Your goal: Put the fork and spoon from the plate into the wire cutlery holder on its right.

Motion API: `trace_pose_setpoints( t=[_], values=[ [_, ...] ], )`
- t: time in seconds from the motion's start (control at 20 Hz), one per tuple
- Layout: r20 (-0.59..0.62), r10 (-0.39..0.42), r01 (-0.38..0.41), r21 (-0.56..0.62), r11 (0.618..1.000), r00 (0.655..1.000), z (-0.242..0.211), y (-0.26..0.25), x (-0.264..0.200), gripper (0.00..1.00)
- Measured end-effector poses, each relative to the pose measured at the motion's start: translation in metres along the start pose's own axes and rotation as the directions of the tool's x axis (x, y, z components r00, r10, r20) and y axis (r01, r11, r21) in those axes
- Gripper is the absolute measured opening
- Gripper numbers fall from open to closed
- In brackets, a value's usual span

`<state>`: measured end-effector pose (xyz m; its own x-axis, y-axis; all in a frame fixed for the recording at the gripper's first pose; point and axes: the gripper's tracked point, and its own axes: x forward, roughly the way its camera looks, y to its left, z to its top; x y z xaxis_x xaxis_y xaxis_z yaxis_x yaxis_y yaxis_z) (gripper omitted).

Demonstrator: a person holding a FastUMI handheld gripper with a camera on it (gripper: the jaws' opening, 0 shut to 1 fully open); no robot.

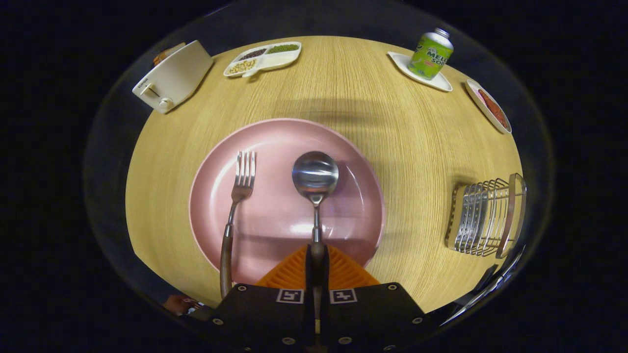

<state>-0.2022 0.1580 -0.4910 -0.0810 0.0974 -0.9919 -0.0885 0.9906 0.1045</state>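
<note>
In the gripper view, the fingers (317,264) are drawn nearly together, both pressing on the dark handle of the spoon (315,177), which runs straight ahead from between them. The spoon's bowl lies on the pink plate (274,142), near its middle. The fork (235,206) lies on the plate just left of the spoon, tines pointing far, handle reaching over the near rim. The wire cutlery holder (485,215) stands on the wooden bench (392,122) well to the right of the plate. Far off stand a white toaster (171,78), a divided dish of beans (262,58), a green can (431,54) on a white plate, and a small dish (488,105) at the far right.
</note>
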Motion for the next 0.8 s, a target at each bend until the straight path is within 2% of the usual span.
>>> trace_pose_setpoints(
  t=[0.2,0.4,0.65,0.8],
  values=[
    [0.108,0.001,0.002,-0.02,1.0,0.994,0.019,-0.015,-0.043,0.04],
    [0.196,-0.006,0.004,0.01,1.0,0.981,0.031,-0.042,-0.091,0.04],
    [0.226,-0.072,0.057,0.069,0.996,0.971,0.024,-0.093,-0.125,0.04],
    [0.193,-0.127,0.108,0.103,0.989,0.973,0.013,-0.134,-0.136,0.04]
  ],
)
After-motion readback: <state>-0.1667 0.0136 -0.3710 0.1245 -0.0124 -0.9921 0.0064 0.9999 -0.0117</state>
